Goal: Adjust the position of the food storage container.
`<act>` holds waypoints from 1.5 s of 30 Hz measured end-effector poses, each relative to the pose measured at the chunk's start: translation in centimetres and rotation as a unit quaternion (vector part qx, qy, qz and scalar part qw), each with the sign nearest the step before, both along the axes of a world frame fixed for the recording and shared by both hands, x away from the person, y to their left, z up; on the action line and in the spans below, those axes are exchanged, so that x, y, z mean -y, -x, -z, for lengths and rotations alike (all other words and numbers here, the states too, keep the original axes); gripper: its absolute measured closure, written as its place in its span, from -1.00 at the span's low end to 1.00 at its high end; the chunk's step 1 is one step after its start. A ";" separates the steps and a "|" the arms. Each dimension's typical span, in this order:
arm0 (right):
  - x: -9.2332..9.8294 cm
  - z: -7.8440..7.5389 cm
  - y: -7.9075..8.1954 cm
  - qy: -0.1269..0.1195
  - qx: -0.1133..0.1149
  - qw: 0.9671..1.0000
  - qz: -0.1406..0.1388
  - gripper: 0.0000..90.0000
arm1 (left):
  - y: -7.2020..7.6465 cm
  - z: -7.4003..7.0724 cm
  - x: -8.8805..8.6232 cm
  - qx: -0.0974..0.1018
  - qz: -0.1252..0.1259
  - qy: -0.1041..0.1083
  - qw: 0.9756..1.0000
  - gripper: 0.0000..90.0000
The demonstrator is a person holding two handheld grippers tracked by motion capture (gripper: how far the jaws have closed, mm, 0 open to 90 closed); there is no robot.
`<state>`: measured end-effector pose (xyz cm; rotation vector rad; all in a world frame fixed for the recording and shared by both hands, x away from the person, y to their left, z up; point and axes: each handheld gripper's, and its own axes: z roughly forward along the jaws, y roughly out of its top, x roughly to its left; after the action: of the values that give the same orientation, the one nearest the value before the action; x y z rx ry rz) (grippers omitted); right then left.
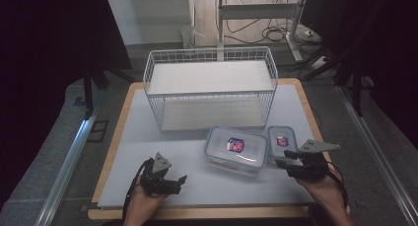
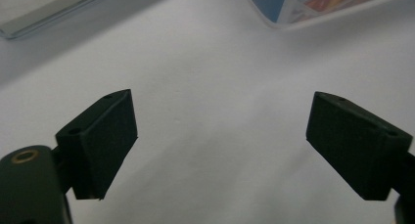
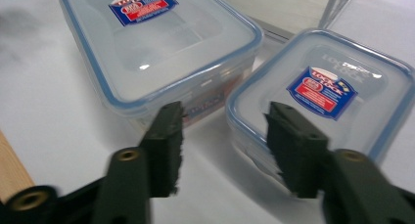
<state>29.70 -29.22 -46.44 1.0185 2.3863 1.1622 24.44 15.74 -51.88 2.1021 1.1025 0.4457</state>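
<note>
Two clear lidded plastic containers with blue seals and red-blue labels lie side by side on the white table top (image 1: 148,152): a large container (image 1: 236,149) (image 3: 161,43) and a small container (image 1: 282,139) (image 3: 333,92) to its right. My right gripper (image 1: 281,161) (image 3: 225,114) is at the small one's near corner. Its jaws are partly apart, with that corner between them, and a gap shows on the left pad's side. My left gripper (image 1: 180,182) (image 2: 220,131) rests low at the front left, open over bare table. A corner of the large container (image 2: 313,4) lies ahead of it.
A white wire basket (image 1: 209,94) with two levels stands behind the containers, across the back half of the table. The wooden table edge (image 1: 207,213) runs along the front. Dark stands and cables are on the floor beyond.
</note>
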 end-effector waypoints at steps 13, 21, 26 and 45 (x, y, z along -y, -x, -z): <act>-0.7 0.1 -2.5 -0.006 -0.018 1.000 0.009 0.88 | -1.4 -0.5 0.9 -0.006 0.019 0.006 1.000 -0.01; -1.2 0.3 -4.3 -0.013 -0.022 0.999 0.025 0.98 | -4.5 -1.0 1.9 0.001 0.036 0.028 0.999 0.96; -2.3 0.6 -5.8 -0.007 -0.030 0.999 0.043 0.99 | -7.4 -0.6 2.4 -0.009 0.028 0.047 0.998 1.00; -3.4 1.1 -6.2 -0.007 -0.037 0.997 0.061 1.00 | -8.2 0.0 5.2 -0.022 0.044 0.055 0.997 1.00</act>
<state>35.95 -25.85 -47.54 1.2130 2.3374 1.1182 32.63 10.51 -51.88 2.0637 1.0298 0.2921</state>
